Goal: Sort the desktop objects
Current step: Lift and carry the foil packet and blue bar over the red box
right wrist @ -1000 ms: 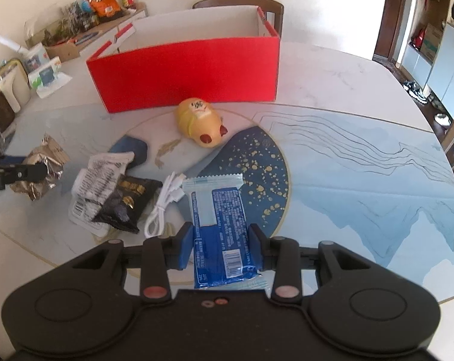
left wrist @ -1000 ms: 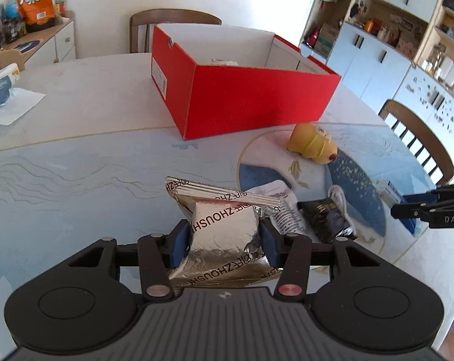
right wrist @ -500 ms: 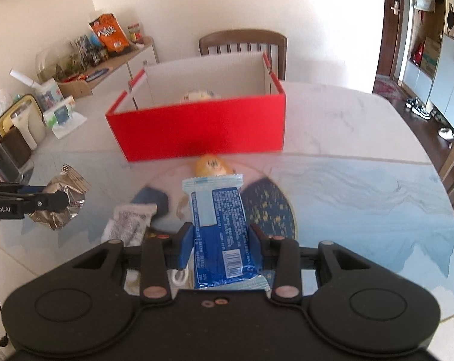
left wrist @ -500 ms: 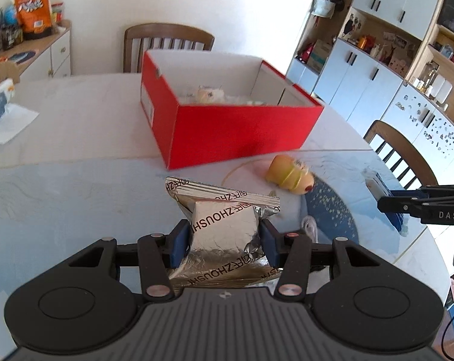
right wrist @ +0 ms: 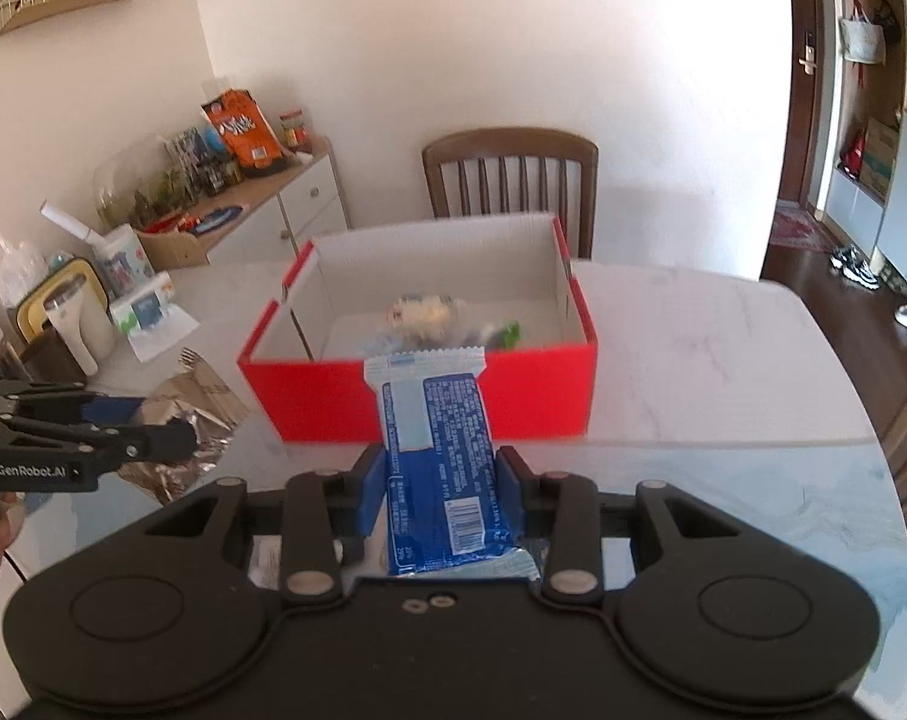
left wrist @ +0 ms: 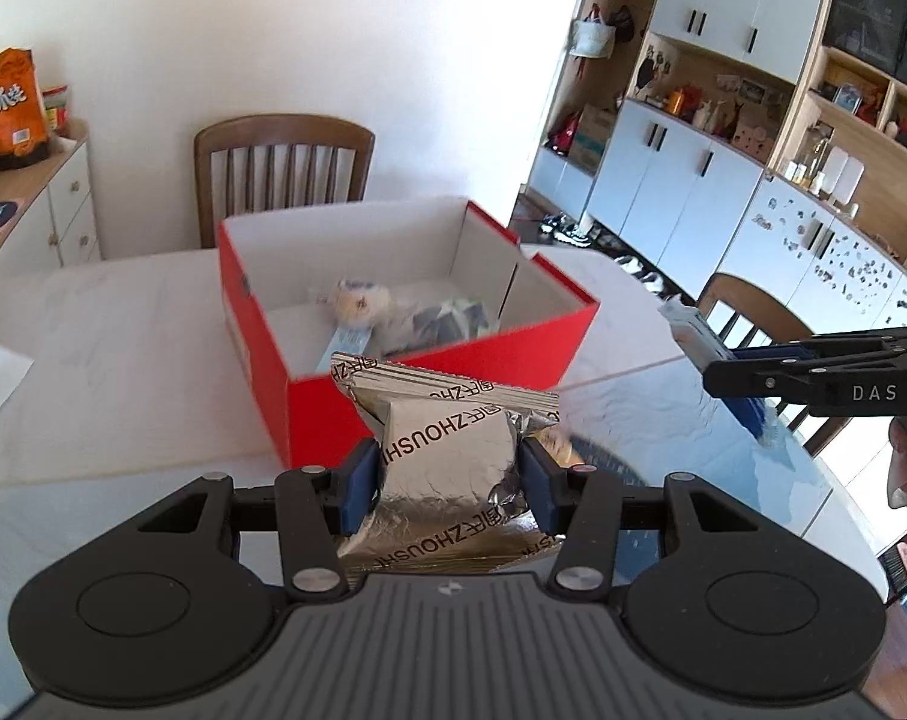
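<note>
A silver foil packet [left wrist: 447, 462] is pinched by the left gripper [left wrist: 447, 471], a blue wrapper [right wrist: 438, 456] by the right gripper [right wrist: 440, 480], long axis toward twelve o'clock, where the red box [right wrist: 429, 402] sits.

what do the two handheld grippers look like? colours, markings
Both match: a black plastic body with two round discs, black linkage arms with silver pivot pins, and blue pads lining the jaws. The left gripper has a ribbed grey top with a small logo; its side reads "GenRobot.AI" in the right wrist view. The right gripper has a smooth black top; its side reads "DAS" in the left wrist view.
</note>
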`<act>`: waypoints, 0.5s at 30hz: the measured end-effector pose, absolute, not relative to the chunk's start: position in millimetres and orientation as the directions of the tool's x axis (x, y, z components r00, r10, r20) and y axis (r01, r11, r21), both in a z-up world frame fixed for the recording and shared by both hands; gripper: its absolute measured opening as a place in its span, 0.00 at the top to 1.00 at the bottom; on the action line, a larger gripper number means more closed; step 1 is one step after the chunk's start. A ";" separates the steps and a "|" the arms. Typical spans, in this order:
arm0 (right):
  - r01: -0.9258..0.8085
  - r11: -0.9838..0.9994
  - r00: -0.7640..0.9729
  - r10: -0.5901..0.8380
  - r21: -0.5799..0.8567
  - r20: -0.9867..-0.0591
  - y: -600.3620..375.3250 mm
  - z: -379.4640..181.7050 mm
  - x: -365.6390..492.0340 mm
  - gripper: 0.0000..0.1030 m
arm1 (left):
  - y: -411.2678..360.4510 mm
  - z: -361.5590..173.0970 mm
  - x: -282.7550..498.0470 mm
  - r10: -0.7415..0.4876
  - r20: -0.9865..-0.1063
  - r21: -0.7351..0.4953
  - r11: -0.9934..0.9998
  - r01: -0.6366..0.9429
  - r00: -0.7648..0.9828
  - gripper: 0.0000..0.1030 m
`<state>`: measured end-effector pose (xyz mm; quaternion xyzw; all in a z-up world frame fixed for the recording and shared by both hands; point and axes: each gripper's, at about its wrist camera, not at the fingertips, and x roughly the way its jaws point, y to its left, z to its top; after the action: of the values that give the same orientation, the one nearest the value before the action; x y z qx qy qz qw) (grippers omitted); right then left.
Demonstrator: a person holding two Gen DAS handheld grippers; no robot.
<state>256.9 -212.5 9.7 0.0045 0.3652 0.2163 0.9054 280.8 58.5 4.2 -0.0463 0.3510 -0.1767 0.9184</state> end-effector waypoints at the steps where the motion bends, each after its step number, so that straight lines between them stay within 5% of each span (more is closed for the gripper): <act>1: -0.390 0.904 0.638 0.402 0.174 -0.657 -212.3 11.8 260.2 0.63 | 57.7 6.5 285.8 -0.360 -0.627 -0.210 0.932 0.295 0.691 0.52; 15: -0.426 0.886 0.634 0.436 0.181 -0.639 -197.5 43.1 320.1 0.63 | 58.9 28.2 351.2 -0.354 -0.631 -0.182 0.933 0.312 0.690 0.52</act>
<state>320.1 -197.5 43.1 0.0064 0.3551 0.2384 0.9039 351.2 58.9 28.2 -0.0302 0.3495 -0.1810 0.9188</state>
